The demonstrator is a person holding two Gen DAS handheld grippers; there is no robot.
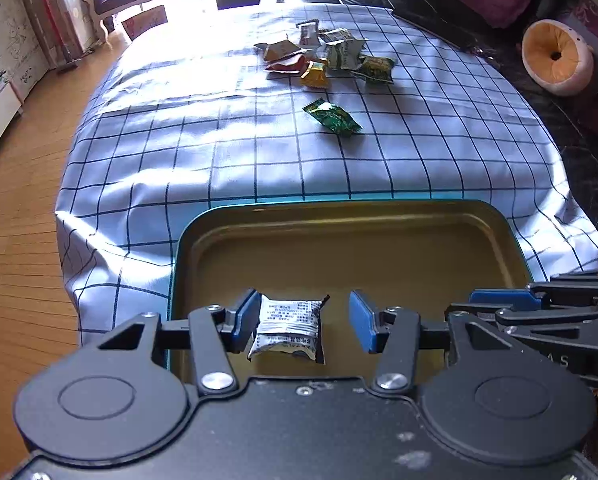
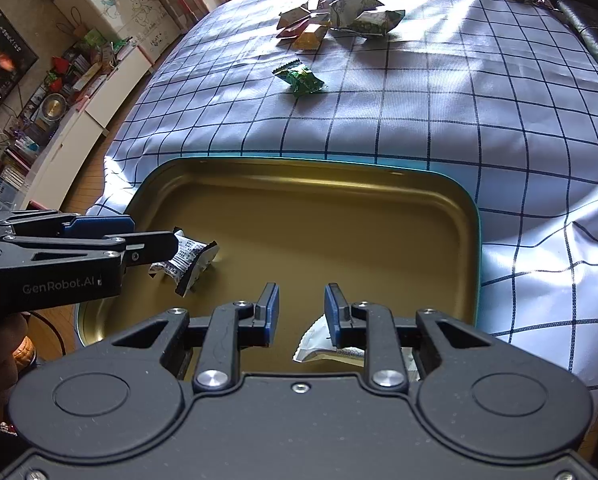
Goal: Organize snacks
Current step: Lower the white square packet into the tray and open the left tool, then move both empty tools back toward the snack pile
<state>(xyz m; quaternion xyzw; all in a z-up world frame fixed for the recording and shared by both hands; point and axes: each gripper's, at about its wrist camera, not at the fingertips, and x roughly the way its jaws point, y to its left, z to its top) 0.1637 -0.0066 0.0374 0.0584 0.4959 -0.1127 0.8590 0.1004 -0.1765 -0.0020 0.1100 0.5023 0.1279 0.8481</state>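
White printed snack packet [image 1: 287, 330] is lying in the gold tin tray [image 1: 379, 240], near its front-left corner, directly between the pads of the left gripper [image 1: 303, 326]. The jaws are standing half-wide: left pad just touching or beside the packet's edge, right pad clearly apart from it, so nothing is being gripped. From the right wrist view the packet [image 2: 187, 260] is resting tilted, one crimped end raised; hard to tell how much of it is bearing on the tray floor. Right gripper [image 2: 302, 312] is hovering over the tray's front edge, jaws narrow and empty, with a second pale wrapper [image 2: 319, 344] lying just below its right pad, mostly hidden by the gripper body. Further out, a green packet [image 1: 333, 118] is lying alone on the checked cloth [image 1: 179, 140], long axis diagonal, roughly midway between tray and the heap of mixed snacks [image 1: 327, 58] at the far side. Left gripper looks slightly nearer the green one. Heap contents overlap; the count is unclear.
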